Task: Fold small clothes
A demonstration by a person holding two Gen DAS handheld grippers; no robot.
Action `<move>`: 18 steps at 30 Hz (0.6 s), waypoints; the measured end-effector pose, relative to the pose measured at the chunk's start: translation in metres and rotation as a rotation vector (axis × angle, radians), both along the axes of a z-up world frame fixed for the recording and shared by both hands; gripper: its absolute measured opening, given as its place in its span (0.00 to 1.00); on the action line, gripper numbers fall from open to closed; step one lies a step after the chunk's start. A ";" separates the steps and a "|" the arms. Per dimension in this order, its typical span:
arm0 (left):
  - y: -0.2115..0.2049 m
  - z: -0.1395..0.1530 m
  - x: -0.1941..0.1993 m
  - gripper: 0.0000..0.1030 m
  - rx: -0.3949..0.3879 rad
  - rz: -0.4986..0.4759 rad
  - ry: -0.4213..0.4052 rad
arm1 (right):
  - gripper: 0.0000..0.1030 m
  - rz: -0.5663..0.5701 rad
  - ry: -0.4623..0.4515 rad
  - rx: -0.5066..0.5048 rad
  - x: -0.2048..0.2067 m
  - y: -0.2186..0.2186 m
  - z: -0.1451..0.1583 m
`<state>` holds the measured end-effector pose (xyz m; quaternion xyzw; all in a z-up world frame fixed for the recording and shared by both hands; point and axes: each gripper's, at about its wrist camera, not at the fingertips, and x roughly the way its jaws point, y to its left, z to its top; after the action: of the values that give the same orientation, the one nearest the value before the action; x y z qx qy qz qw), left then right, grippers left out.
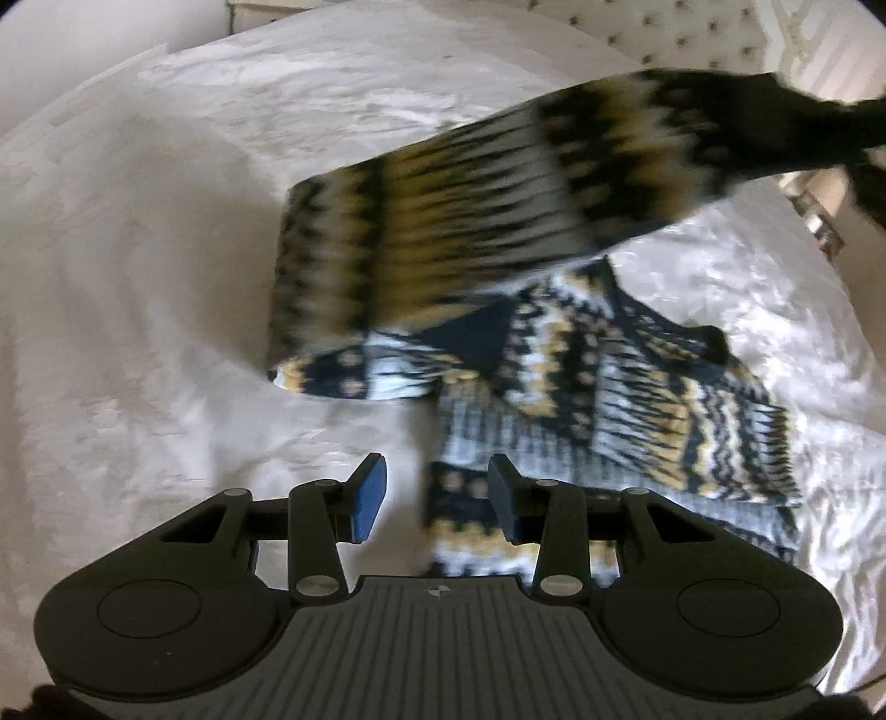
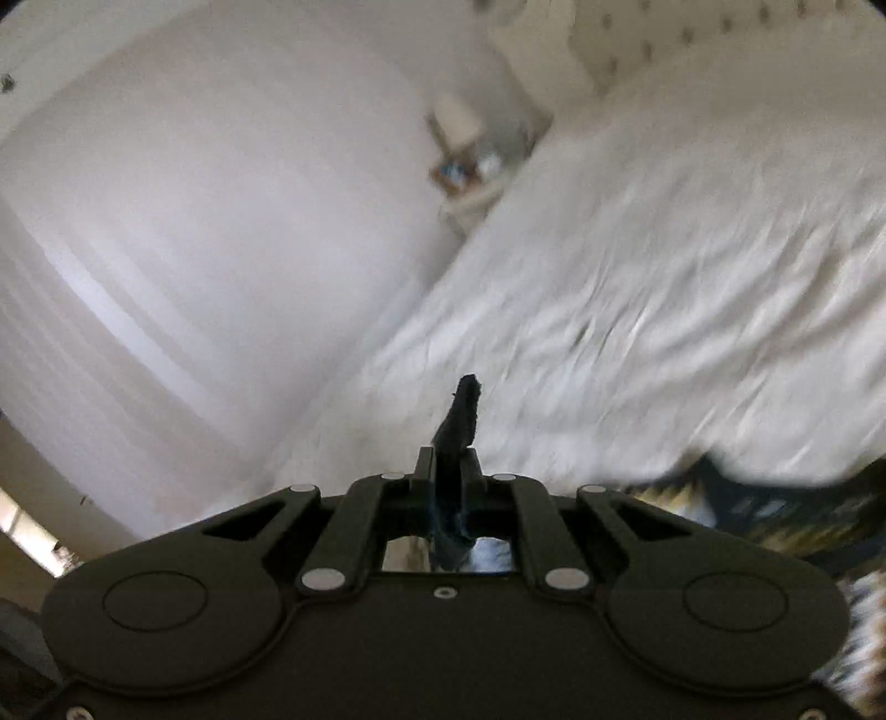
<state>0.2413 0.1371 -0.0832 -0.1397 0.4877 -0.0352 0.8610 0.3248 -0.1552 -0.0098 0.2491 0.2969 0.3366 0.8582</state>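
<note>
A navy, white and mustard patterned knit sweater (image 1: 609,387) lies on the white bed. One sleeve (image 1: 498,210) is lifted off the bed and stretches, blurred, toward the upper right. In the right wrist view my right gripper (image 2: 449,459) is shut on the sleeve's dark cuff (image 2: 462,410), which sticks up past the fingertips; more of the sweater (image 2: 775,520) hangs at the lower right. My left gripper (image 1: 437,498) hovers over the sweater's near hem (image 1: 465,531), jaws apart, pads not pressing on the knit.
A wrinkled white bedsheet (image 1: 166,277) covers the bed. A tufted headboard (image 1: 664,33) stands at the far end. A small bedside table (image 2: 470,160) with items sits beside the bed, next to a white wall (image 2: 194,194).
</note>
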 end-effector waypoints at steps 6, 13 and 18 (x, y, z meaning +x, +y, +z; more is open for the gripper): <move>-0.032 0.003 0.000 0.38 -0.010 -0.056 -0.013 | 0.14 -0.239 0.026 -0.152 -0.026 -0.107 -0.002; -0.058 0.001 0.005 0.38 0.022 -0.131 -0.003 | 0.14 -0.426 0.335 -0.270 -0.026 -0.181 -0.114; -0.068 0.001 0.030 0.38 0.068 -0.174 -0.021 | 0.14 -0.417 0.428 -0.322 -0.028 -0.184 -0.159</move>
<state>0.2712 0.0695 -0.0822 -0.0673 0.4898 -0.0946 0.8640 0.2963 -0.3391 -0.1684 0.2308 0.4623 0.0426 0.8551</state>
